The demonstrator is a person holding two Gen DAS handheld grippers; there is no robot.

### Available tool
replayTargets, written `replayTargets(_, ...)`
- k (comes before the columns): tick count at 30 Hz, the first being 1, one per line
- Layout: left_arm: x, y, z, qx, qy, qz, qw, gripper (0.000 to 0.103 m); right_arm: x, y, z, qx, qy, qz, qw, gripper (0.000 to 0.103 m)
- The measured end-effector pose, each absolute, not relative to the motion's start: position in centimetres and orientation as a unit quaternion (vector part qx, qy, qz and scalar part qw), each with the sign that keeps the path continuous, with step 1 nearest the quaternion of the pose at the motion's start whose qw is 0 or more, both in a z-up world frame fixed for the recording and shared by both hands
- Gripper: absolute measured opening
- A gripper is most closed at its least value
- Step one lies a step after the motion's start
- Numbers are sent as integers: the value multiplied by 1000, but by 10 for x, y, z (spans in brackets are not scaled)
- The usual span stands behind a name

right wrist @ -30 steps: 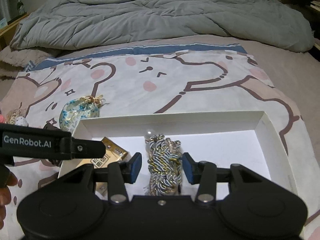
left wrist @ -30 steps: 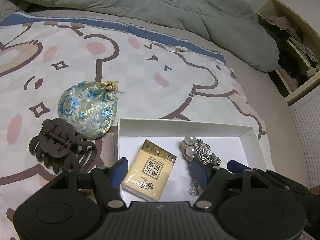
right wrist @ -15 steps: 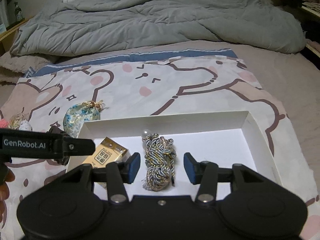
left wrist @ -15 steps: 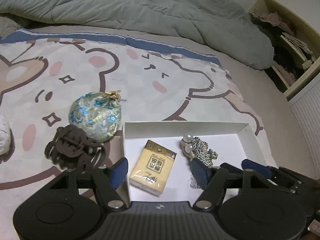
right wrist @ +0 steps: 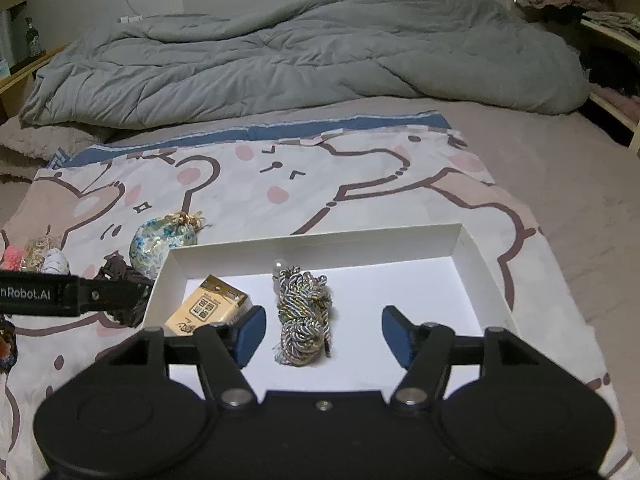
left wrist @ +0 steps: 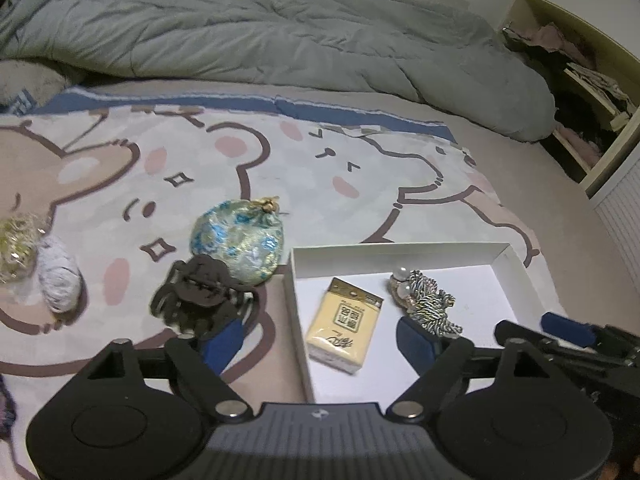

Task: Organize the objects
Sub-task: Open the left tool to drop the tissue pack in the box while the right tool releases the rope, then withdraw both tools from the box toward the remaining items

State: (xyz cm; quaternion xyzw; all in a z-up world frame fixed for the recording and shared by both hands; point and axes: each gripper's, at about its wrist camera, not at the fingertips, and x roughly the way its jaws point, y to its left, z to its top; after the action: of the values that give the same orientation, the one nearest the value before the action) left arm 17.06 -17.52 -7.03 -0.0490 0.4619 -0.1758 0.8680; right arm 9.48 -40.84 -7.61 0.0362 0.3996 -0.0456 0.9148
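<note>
A white box (left wrist: 400, 249) (right wrist: 316, 240) lies on the bear-print blanket. In it are a yellow packet (left wrist: 344, 326) (right wrist: 208, 310) and a braided cord with pearls (left wrist: 426, 302) (right wrist: 304, 312). My right gripper (right wrist: 324, 336) is open and empty, hovering above the cord. My left gripper (left wrist: 320, 336) is open and empty over the box's left edge. A dark claw hair clip (left wrist: 200, 296) (right wrist: 120, 276) lies just left of the box, beside a blue floral pouch (left wrist: 238, 240) (right wrist: 164, 240).
A white yarn ball (left wrist: 60, 276) and a gold tinsel bundle (left wrist: 18, 240) lie at the far left. A grey duvet (left wrist: 260, 32) (right wrist: 300, 52) covers the back of the bed. A shelf (left wrist: 580, 80) stands at the right.
My right gripper has opened and pulled back from the cord, which stays in the box. My left gripper has drawn back and to the left, so more of the blanket's left side shows.
</note>
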Motion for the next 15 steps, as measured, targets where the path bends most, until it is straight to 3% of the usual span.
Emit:
replayTargets(8, 155, -169, -56, -18, 436, -180, 881, 101, 79, -408, -60, 28, 387, -58, 920, 79)
replayTargets(15, 144, -162, -49, -1, 423, -173, 889, 103, 66, -408, -48, 23, 376, -68, 924, 91)
